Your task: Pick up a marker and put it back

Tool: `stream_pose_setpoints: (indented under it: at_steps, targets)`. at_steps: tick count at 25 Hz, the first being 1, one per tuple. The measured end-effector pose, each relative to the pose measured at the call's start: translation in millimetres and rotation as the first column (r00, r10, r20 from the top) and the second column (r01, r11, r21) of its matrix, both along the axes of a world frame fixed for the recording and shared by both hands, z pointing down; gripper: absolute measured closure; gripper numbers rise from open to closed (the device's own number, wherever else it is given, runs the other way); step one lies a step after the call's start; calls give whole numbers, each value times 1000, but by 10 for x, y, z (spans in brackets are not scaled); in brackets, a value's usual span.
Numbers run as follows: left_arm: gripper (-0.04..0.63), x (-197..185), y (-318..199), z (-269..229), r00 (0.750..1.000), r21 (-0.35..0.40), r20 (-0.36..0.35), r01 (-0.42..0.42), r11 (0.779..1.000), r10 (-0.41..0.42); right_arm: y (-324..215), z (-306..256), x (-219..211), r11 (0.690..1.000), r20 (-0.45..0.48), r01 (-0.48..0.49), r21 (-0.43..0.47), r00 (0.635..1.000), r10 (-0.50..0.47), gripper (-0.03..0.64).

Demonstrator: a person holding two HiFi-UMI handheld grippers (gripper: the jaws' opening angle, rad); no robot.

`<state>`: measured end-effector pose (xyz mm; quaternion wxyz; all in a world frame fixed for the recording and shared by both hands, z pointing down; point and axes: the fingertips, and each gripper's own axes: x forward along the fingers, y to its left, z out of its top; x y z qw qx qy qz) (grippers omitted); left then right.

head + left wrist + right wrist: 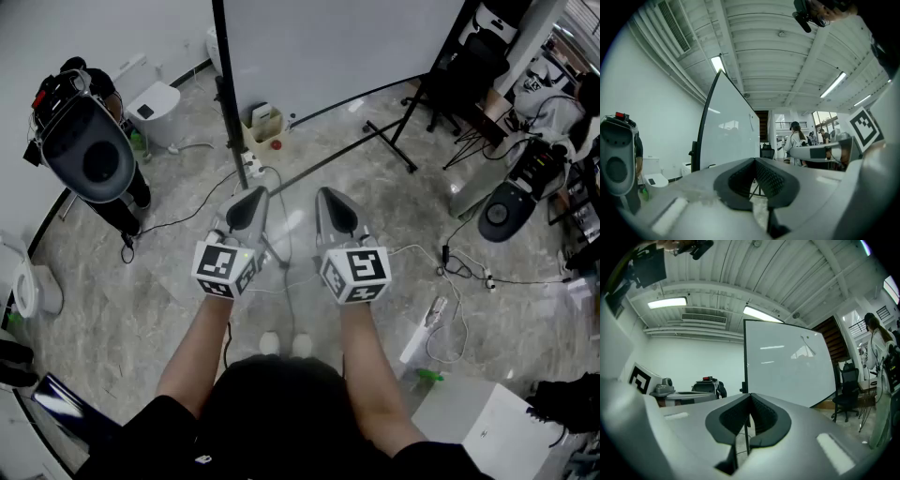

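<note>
Our left hand-held gripper [246,208] and right hand-held gripper [336,211] are closed and empty. Pickup hasn't begun; we see no marker, so we must first find one, perhaps at the whiteboard [328,47] ahead.

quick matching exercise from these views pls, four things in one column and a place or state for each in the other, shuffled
1 right gripper
2 whiteboard
3 office chair
4 white box

a low right in the head view
b black, right of the whiteboard
c jaws shut, nothing between them
d upright in a black frame

Pairs: 1-c, 2-d, 3-b, 4-a
</note>
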<state>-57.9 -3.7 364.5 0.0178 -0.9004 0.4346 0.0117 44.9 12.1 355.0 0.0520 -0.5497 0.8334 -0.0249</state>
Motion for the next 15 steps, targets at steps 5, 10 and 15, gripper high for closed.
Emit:
stream_pose_setpoints:
  at_steps: [5, 10, 15]
  targets:
    - [591, 34, -1, 10, 1000, -3, 3, 3, 1000, -3, -6, 2, 57, 1000, -5, 0, -3, 1000, 0, 607]
    - [591, 46, -4, 37, 1000, -5, 0, 9, 1000, -9, -12, 12, 103, 1000, 18, 2, 1, 1000, -2, 607]
    - [592, 100, 7, 40, 1000, -9, -7, 9, 1000, -9, -16, 50, 157, 1000, 22, 7, -11, 1000, -7, 607]
